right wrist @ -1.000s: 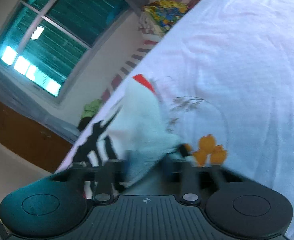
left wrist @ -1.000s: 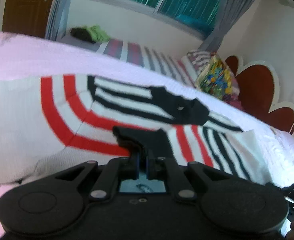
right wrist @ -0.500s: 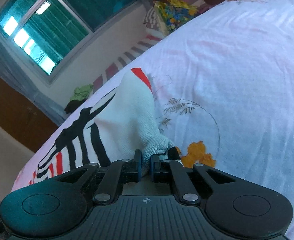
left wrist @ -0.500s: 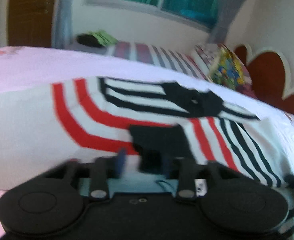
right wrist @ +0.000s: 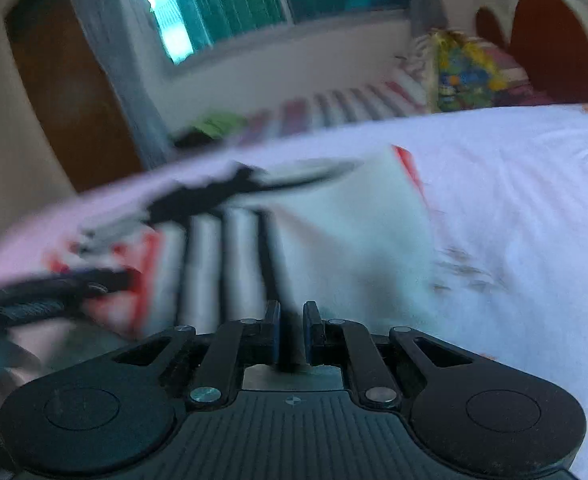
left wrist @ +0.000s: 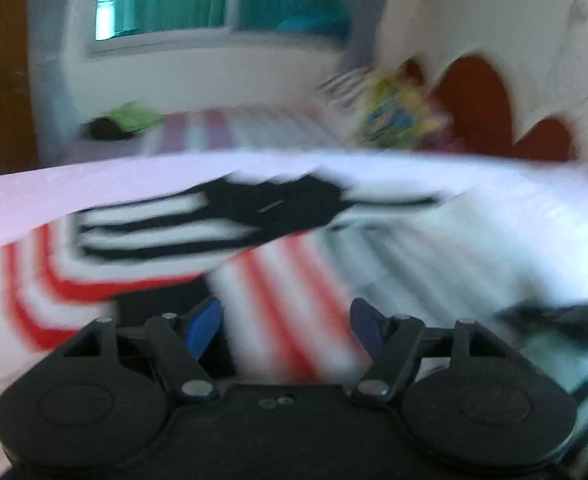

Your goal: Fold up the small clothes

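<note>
Knitted and striped red, black and white, the small garment [left wrist: 277, 280] lies on the bed [right wrist: 514, 200]. Our left hand-held gripper [left wrist: 285, 326] is opening, gripping nothing. Our right hand-held gripper [right wrist: 291, 320] pinches its edge; we should lay that flat before releasing.

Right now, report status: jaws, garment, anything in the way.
Left gripper jaws opening, pressing nothing. Right gripper shut on the striped top. Top spread on the bed sheet. Nothing in the way seen.
</note>
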A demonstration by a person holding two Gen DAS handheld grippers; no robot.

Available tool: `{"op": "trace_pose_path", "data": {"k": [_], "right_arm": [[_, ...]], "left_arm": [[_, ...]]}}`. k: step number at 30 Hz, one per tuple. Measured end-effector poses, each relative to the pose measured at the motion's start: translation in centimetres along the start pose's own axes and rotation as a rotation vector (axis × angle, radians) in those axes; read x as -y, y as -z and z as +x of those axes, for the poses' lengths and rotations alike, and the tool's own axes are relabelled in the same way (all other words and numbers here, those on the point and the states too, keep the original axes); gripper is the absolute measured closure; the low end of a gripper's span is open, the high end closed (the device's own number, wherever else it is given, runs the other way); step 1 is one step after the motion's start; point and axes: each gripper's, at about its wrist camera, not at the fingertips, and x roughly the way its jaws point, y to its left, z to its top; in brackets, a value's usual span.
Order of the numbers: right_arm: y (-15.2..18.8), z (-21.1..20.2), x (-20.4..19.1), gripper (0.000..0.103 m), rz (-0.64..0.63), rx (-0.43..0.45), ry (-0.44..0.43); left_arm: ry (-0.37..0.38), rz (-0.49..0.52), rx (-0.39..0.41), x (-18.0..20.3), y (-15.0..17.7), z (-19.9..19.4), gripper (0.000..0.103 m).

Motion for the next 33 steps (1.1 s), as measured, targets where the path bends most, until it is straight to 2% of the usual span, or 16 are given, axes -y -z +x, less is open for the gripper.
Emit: {"op": "trace_pose_path", "data": {"k": [2,4,5,8,10,12,13,15,16,23,24,25,27,28,30,33], "right_arm": [[-0.3,-0.9,2.8,0.103,0.117,-0.008,-0.041],[-0.7,-2.1,2.9,0.103,0.085,0.032,-0.020],[-0.9,-2.4,2.6,0.103,0.063,0.056,-0.007],[-1.5,-1.8,2.5,0.102,0.097,0.060,-0.043],[-1.6,-1.5,2.2,0.102,0.096,0.064,-0.044],[-1.6,-1.3,2.1,0.102,0.093,0.057,-0.056],[-1.7,-1.1,2.0,0.102,0.089,0.051,-0.063],[-1.7,-0.8,2.1,0.102,0.076,0.028,-0.068],[-1.6,-0.6,2.1,0.102,0.069,0.010,-0.062],[-0.8,-0.1,3.2,0.103,0.053,-0.022,-0.096],[-0.9,-0.1,3.3,0.103,0.051,-0.022,-0.100],[-1.0,-0.3,3.5,0.102,0.056,-0.015,-0.104],[-1.5,-0.9,3.7,0.102,0.050,0.018,-0.121],[-1.8,-1.1,3.7,0.102,0.033,0.038,-0.119],[-3.0,0.0,3.5,0.102,0.012,0.039,-0.118],[-4.8,2.5,2.1,0.102,-0.013,0.032,-0.155]], "left_arm": [[-0.062,-0.086,0.014,-3.2,1.1,-1.3,0.039],[-0.136,-0.149,0.033,-5.8,1.9,-2.6,0.040],[-0.136,-0.194,0.034,-6.9,2.2,-2.8,0.040],[-0.037,-0.321,0.035,-8.7,1.9,-2.6,0.043],[0.027,-0.337,0.011,-8.2,1.4,-1.7,0.058],[0.016,-0.298,-0.035,-7.1,1.2,-0.7,0.060],[-0.004,-0.272,-0.027,-6.7,1.2,-0.5,0.067],[-0.020,-0.259,-0.007,-6.5,1.5,-0.6,0.095],[-0.016,-0.276,0.008,-6.6,1.6,-1.1,0.095],[-0.033,-0.274,0.007,-6.4,2.2,-1.5,0.094],[-0.036,-0.276,0.003,-6.5,1.9,-1.6,0.087],[-0.051,-0.282,0.001,-6.6,1.7,-1.8,0.073],[-0.165,-0.257,0.048,-6.3,1.2,-3.2,0.048],[-0.165,-0.220,0.093,-5.9,0.8,-3.9,0.047],[-0.142,-0.140,0.093,-4.1,-0.5,-3.7,0.048],[-0.038,-0.070,0.101,-0.7,-2.0,-1.9,0.042]]}}
